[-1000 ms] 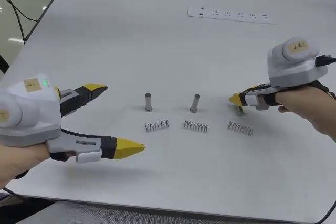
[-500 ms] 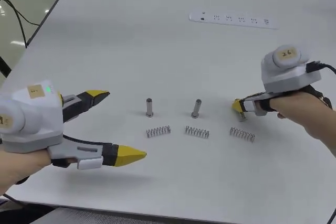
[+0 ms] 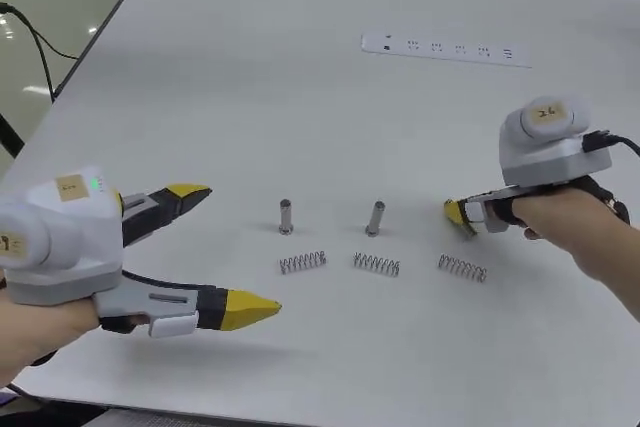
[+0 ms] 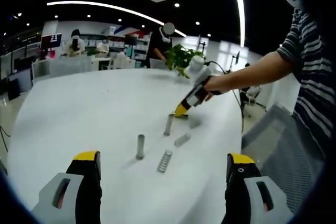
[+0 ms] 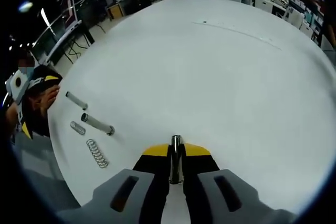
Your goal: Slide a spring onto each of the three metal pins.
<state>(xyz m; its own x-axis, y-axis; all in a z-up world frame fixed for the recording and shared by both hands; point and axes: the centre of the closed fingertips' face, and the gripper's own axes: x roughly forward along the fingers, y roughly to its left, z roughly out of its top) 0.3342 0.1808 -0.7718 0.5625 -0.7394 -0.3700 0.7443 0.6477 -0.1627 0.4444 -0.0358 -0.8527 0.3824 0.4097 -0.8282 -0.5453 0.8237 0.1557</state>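
Step in hand, as I read it: start of the 1st spring-on-pin, nothing threaded yet. R side: the right gripper (image 3: pixel 458 213), centre-right of the head view, is clamped on the third pin (image 5: pixel 176 161). In the right gripper view that pin sits between the closed yellow tips at bottom centre of frame. Can't tell if the pin's foot touches the table (image 3: pixel 300 97) or is lifted off it. L side: the left gripper (image 3: pixel 225 247), lower left of the head view, has its jaws wide apart w/ nothing in them, well left of the parts. The other 2 pins, left pin (image 3: pixel 286 216) and middle pin (image 3: pixel 375 218), stand upright at frame centre, apart from each other. 3 springs lie flat in a row just below the pins: left spring (image 3: pixel 302 263), middle spring (image 3: pixel 376 265) and right spring (image 3: pixel 462 268). The last lies just below the right gripper's tips; none touches a pin. Next move, my call: take the left gripper across to the right spring, pinch it lightly near one end so the coils don't squash, line its bore up w/ the free end of the held pin, slide on. Needs fine alignment; the spring could roll or ping out. Containers: no tray or bin among the parts, all loose on bare table; a power strip (image 3: pixel 445 48) lies at upper right.
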